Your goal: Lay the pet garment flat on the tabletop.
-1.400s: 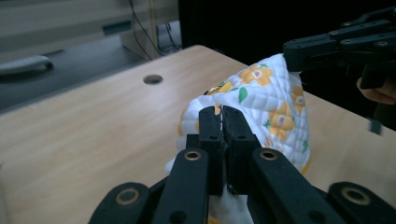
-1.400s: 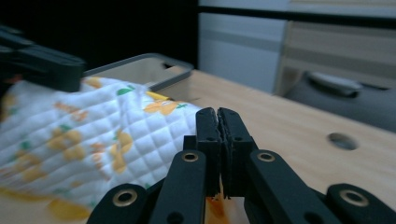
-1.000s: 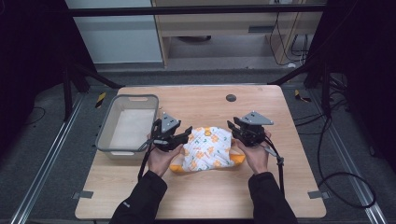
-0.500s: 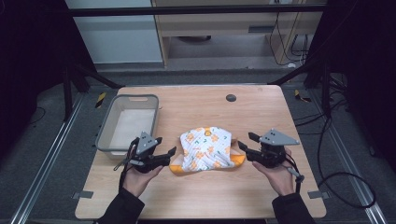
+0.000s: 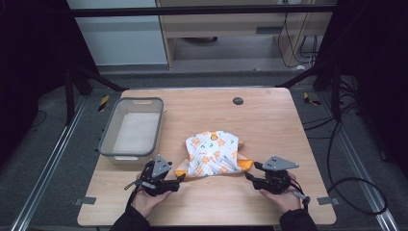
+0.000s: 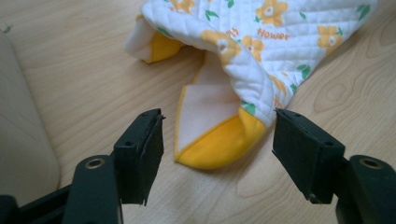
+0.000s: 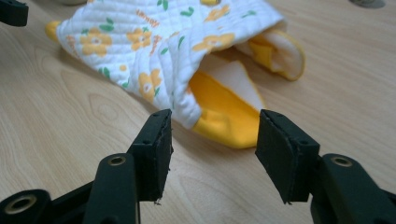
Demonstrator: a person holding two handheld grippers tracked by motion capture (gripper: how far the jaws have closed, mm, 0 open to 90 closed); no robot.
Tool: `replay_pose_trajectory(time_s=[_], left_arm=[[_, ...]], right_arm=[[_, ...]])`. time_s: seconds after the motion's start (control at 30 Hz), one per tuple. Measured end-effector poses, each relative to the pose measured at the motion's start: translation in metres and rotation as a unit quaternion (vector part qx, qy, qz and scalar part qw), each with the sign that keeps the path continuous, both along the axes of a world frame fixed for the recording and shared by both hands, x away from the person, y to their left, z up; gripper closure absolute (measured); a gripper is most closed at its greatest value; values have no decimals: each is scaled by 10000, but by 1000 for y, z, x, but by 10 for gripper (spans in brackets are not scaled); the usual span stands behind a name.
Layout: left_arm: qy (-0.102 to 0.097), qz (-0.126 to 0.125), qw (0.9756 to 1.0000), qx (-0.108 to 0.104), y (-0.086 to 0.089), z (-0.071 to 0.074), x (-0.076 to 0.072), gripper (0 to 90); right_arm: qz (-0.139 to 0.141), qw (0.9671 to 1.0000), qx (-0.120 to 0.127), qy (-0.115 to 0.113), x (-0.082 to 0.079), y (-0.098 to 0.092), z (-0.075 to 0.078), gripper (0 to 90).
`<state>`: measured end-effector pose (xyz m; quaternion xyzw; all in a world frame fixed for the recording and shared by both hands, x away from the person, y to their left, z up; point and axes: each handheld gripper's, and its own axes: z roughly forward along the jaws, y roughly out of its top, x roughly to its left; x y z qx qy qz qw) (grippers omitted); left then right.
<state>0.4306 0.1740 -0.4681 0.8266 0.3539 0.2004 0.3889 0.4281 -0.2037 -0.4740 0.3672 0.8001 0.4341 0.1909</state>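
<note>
A white quilted cloth (image 5: 214,153) with orange flowers and yellow trim lies folded in the middle of the wooden table (image 5: 269,125). My left gripper (image 5: 180,177) rests low at its near left corner, and my right gripper (image 5: 250,174) at its near right corner. Both have just been opening and stand open. In the left gripper view the cloth's yellow corner (image 6: 224,140) lies just ahead of the gripper (image 6: 217,154), untouched by the pads. The right gripper view shows another yellow corner (image 7: 224,121) ahead of the open gripper (image 7: 212,149), also free.
A grey plastic bin (image 5: 108,144) stands on the left part of the table, close to my left hand. A small dark disc (image 5: 237,101) sits near the far edge. Both hands are close to the table's near edge.
Both grippers have let go of the cloth, opened, and drawn back toward the near edge, lower and farther apart. The cloth now lies flat on the table by itself.
</note>
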Motion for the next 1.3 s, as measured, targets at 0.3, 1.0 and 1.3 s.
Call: replay_pose_trajectory(time_s=[0.3,1.0,1.3], left_arm=[[282,-168,9994,102,-12,-11,6,388],[561,-515,9971,-91,-17,7,3,856],[285,-627,9939,-859,3,55,-5,822]], right_arm=[[172,9997,-125,106,9,15,-11,476],[505,9976,-449,148,7,35,-2,817],[702,9953,650,171,-5,21,51,814]])
